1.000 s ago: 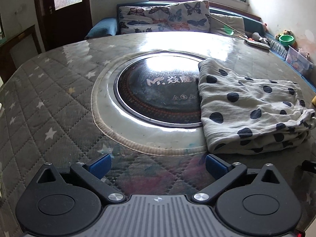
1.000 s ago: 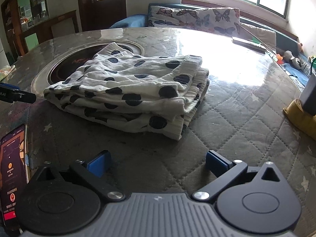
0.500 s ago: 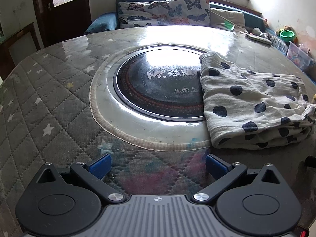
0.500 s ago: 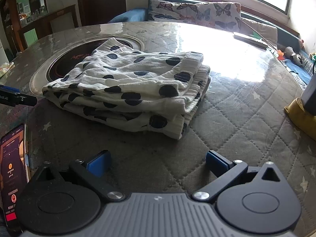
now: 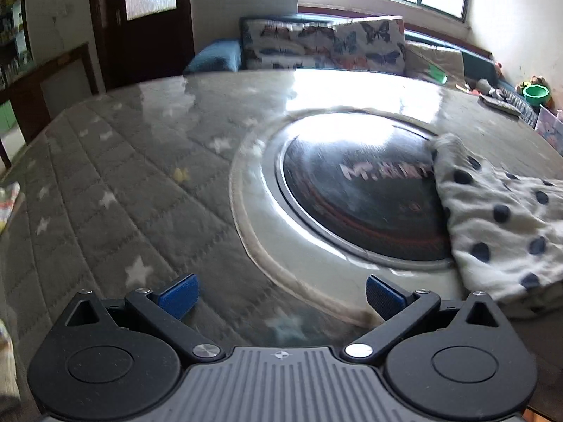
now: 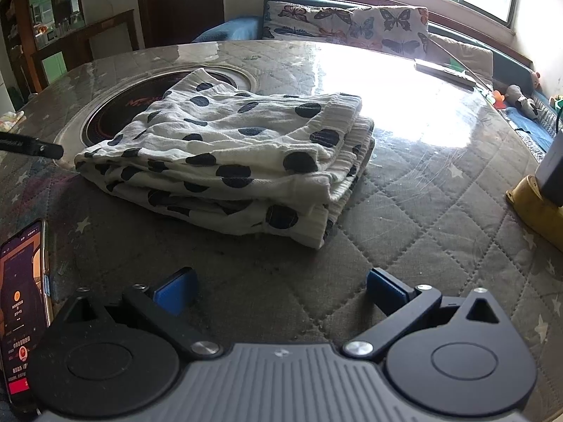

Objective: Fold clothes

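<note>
1. A white garment with dark polka dots (image 6: 225, 154) is lying folded into a thick, layered stack on the round table (image 6: 422, 211), its ribbed hems stacked along the right edge and its cloth lightly creased.
2. Its far corner is overlapping the black round cooktop (image 5: 359, 193) set into the table's middle; the rest is resting on the quilted, star-patterned cover.
3. The left gripper (image 5: 279, 297) is hovering over the table with its blue fingertips spread wide, holding nothing; the garment is sitting off to its right, apart from it.
4. The right gripper (image 6: 279, 290) is also standing wide open and empty, pointing at the garment's near edge without touching it.
5. A phone (image 6: 23, 302) with a lit screen is lying beside the right gripper's left finger.
</note>
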`<state>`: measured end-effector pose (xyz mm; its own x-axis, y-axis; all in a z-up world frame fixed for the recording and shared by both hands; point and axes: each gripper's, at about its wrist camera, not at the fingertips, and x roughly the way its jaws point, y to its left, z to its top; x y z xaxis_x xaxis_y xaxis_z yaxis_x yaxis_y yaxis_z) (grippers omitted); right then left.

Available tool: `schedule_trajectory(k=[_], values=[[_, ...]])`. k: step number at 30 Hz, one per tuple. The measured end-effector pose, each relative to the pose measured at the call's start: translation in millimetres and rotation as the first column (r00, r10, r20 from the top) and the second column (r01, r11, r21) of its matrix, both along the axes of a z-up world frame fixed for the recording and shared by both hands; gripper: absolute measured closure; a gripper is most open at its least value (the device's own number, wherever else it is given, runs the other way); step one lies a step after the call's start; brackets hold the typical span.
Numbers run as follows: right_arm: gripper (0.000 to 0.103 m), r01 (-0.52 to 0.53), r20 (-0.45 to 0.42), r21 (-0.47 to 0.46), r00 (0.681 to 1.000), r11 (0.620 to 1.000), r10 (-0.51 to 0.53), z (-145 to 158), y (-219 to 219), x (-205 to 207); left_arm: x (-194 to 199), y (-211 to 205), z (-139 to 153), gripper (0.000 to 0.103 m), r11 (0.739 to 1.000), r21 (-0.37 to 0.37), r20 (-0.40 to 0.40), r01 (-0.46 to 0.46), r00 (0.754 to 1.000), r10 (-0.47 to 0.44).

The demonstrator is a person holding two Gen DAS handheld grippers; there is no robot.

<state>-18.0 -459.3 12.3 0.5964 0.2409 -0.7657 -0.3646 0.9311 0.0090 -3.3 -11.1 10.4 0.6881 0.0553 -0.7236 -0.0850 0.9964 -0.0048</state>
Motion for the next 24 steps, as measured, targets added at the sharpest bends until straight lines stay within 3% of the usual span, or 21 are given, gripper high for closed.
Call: schedule_trajectory(k=[6, 13, 24], values=[[0.000, 0.001, -0.002, -0.002, 1.000, 1.000, -0.001, 0.4, 0.3, 0.4, 13.8, 12.5, -3.7, 0.000, 1.000, 0.013, 0.044, 0.001, 0.999, -0.002], [0.000, 0.000, -0.003, -0.003, 1.000, 1.000, 0.000, 0.6, -0.2, 0.8, 27.4, 21.4, -8.6, 0.000, 0.996, 0.048, 0.071, 0.070, 0.995, -0.073], [0.000, 0.001, -0.003, -0.003, 1.000, 1.000, -0.001, 0.5, -0.5, 0.6, 35.6, 29.6, -13.3, 0.000, 0.997, 0.059, 0.109, 0.055, 0.992, -0.061]])
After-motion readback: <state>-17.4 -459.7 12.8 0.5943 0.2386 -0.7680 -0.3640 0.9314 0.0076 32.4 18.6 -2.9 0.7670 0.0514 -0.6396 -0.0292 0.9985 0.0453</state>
